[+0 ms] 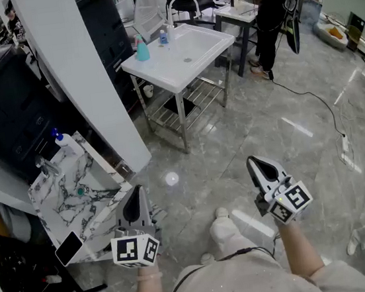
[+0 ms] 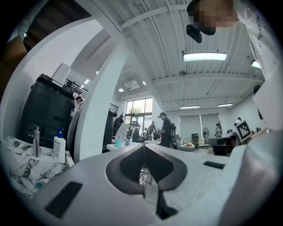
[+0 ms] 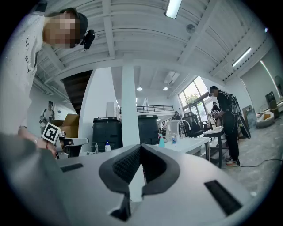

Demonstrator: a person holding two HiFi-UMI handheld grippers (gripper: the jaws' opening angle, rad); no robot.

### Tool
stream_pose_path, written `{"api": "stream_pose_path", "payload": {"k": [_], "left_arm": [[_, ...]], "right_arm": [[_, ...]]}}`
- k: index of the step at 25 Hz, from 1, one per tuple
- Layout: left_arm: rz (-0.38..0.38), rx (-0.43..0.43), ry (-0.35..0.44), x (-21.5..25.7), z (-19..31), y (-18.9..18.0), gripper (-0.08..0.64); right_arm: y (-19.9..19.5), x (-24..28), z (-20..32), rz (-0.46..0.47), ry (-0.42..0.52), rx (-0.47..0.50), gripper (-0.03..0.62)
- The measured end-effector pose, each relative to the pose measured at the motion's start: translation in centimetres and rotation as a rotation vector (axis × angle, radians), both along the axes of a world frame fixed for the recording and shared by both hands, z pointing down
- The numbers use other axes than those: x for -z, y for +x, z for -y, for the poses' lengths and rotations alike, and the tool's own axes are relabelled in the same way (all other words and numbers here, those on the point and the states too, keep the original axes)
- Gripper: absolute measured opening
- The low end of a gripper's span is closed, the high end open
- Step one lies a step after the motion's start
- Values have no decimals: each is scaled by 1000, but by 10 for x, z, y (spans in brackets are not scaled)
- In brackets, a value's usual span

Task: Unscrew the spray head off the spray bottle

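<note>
Spray bottle [image 1: 141, 50], teal with a pinkish trigger head, stands upright at the near left corner of the white sink table [image 1: 159, 71], just beside the basin, with its head on top. That puts its long axis vertical and square to both grippers, which are held level. It lies well apart from them, straight ahead across a stretch of bare floor. The left gripper [image 1: 135, 193] and the right gripper [image 1: 253, 163] both point roughly toward it. In each gripper view it shows small, close above the jaw tips. Both grippers are clenched on nothing, pads meeting with no gap. The left one looks slightly nearer and more in line with the bottle, while the right sits further off to the side. A white bottle with a blue head [image 1: 62, 140] stands on the marble counter [image 1: 62, 191] near the left gripper. I judge the teal one to be the target, though that is not certain. Any grip first calls for closing the distance and opening the jaws.
</note>
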State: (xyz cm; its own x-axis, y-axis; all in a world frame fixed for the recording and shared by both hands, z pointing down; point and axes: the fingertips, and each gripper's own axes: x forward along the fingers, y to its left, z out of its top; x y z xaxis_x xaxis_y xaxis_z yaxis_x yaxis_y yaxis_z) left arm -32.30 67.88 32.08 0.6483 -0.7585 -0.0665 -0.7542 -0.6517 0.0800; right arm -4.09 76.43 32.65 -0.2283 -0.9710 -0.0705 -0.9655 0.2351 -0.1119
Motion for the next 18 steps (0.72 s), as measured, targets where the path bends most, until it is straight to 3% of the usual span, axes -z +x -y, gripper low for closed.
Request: {"api": "stream_pose_path", "payload": {"k": [18], "left_arm": [[16,106,-38,-17,144,80,6]], "right_arm": [[103,-31,143,13,-74,17,3]]}}
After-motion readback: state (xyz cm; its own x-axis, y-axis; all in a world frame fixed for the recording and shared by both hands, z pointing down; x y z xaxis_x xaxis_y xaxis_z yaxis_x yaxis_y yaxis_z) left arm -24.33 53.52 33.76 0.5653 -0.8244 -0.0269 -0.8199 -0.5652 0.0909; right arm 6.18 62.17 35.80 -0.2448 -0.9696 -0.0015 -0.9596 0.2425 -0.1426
